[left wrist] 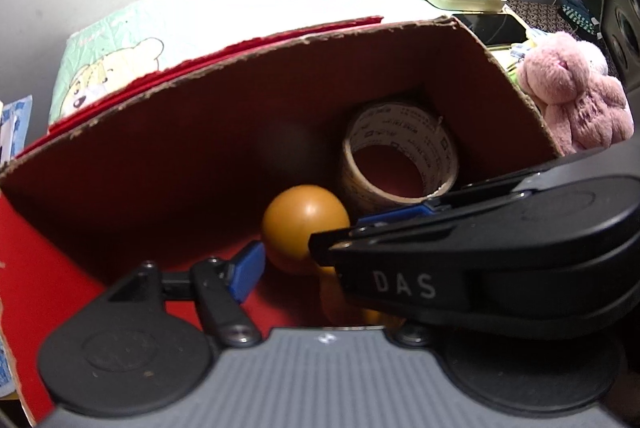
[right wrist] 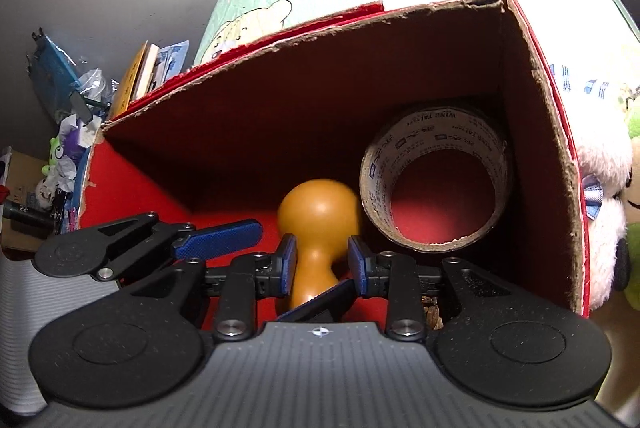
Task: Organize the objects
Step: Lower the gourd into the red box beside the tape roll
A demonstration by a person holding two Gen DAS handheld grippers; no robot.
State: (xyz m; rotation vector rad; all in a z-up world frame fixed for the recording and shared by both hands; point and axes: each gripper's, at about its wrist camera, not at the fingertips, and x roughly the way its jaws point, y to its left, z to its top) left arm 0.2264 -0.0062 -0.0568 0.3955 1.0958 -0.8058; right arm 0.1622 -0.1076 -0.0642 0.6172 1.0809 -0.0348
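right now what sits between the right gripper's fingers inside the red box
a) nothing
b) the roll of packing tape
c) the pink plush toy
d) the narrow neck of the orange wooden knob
d: in the right wrist view the right gripper has its blue pads on either side of the narrow neck of the orange wooden knob, while the roll of packing tape lies apart in the corner of the red box.

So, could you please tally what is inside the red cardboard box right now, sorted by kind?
Rolls of tape: 1
Orange wooden knob-shaped pieces: 1, with the right gripper straddling its neck
Grippers reaching into the box: 2, counting the left gripper
Total: 4
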